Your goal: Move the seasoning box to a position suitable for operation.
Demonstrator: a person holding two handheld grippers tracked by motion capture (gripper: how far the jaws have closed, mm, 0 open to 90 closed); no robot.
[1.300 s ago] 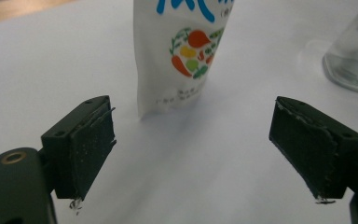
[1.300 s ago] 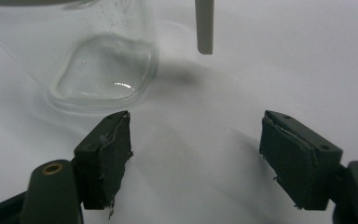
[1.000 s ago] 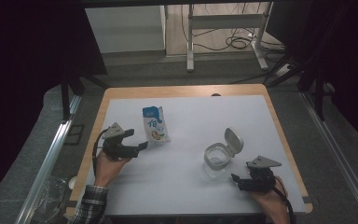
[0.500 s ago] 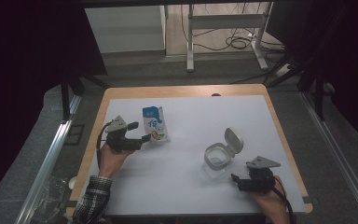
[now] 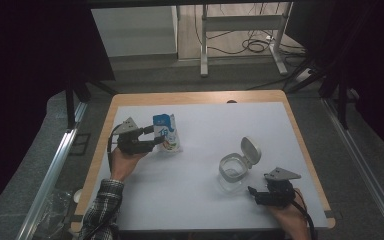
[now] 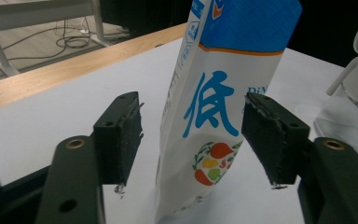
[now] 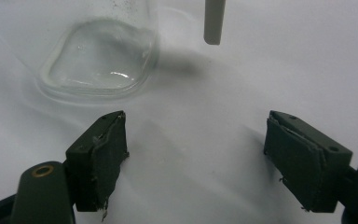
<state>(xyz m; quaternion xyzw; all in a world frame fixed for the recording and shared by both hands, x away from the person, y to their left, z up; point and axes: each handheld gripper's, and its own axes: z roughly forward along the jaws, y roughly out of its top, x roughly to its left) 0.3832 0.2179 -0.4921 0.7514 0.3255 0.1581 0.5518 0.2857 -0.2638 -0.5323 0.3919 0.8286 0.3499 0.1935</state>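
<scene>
Closing left claw (image 6: 193, 140) around carton (image 6: 223, 107) (untouched).

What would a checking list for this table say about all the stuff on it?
Surface: white sheet over a wooden table.
Job's things: blue and white carton stands upright; clear container with its lid flipped open.
Clutter: nothing seen.
Grippers: left gripper has just been closing, carton between its jaws, right pad at the carton's edge, a gap at the left pad; right gripper open over bare sheet, near the container.
Cables: one trails from each gripper; more on the floor behind.
Surroundings: dark curtains, white frame legs.
</scene>
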